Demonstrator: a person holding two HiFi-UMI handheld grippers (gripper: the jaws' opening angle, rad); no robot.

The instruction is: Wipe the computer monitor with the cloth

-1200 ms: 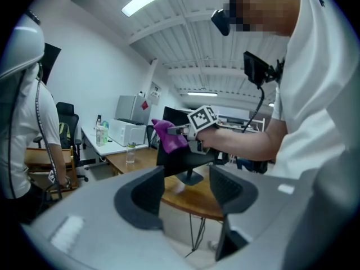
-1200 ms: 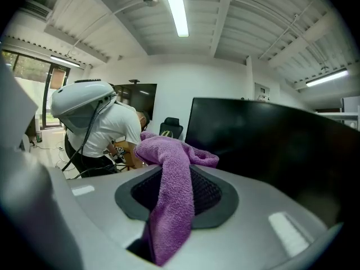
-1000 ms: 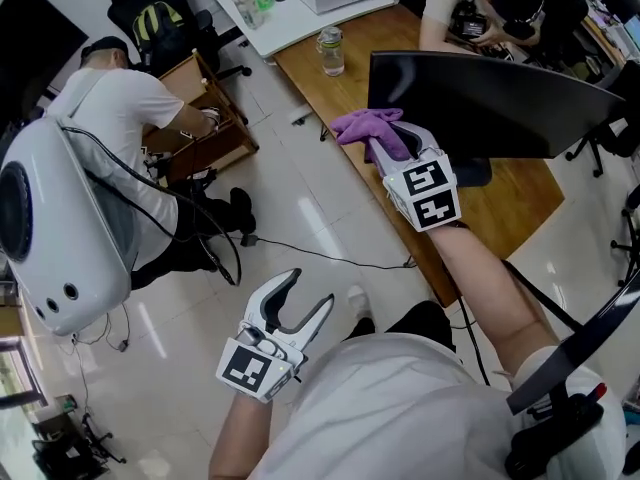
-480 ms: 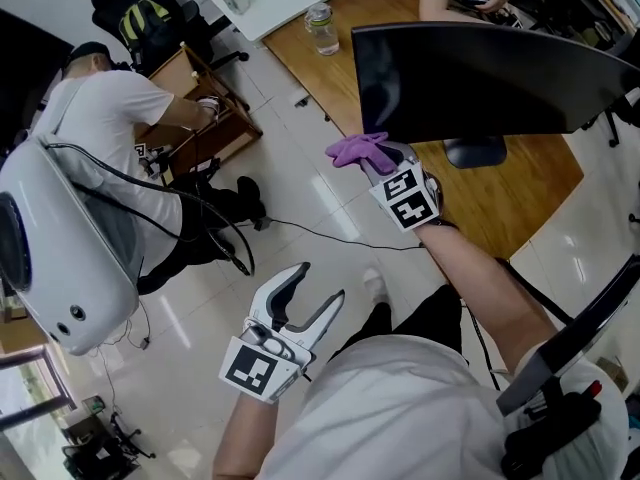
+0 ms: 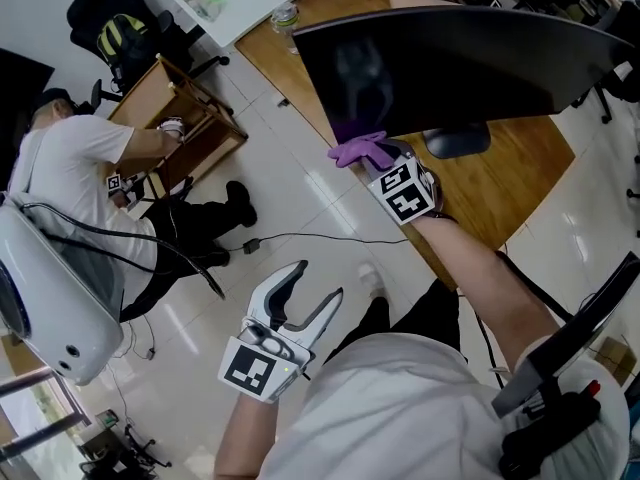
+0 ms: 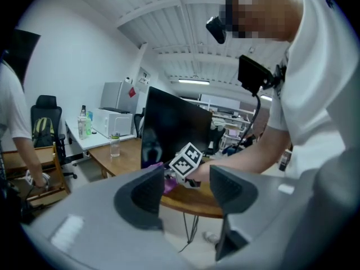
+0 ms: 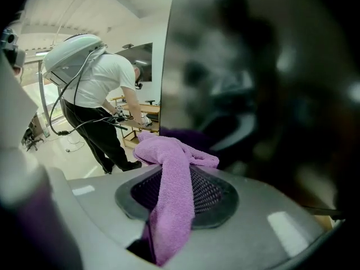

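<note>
A black monitor (image 5: 450, 63) stands on the wooden desk (image 5: 520, 183), its dark screen filling most of the right gripper view (image 7: 264, 89). My right gripper (image 5: 385, 160) is shut on a purple cloth (image 5: 360, 149), holding it against the screen's lower left edge. The cloth (image 7: 171, 179) drapes over the jaw pad. My left gripper (image 5: 305, 298) hangs open and empty over the floor, well left of the desk. From the left gripper view the monitor (image 6: 174, 131) and the right gripper's marker cube (image 6: 187, 160) show beyond the open jaws.
A person in a white shirt (image 5: 70, 183) bends over a small wooden cabinet (image 5: 175, 118) at the left. Cables (image 5: 290, 238) run across the tiled floor. A bottle (image 5: 287, 16) stands at the desk's far end. Another person sits beyond the monitor.
The view has shifted so the monitor sits larger and nearer. My right gripper with the cloth has come down to the screen's lower left edge. The left gripper has stayed put.
</note>
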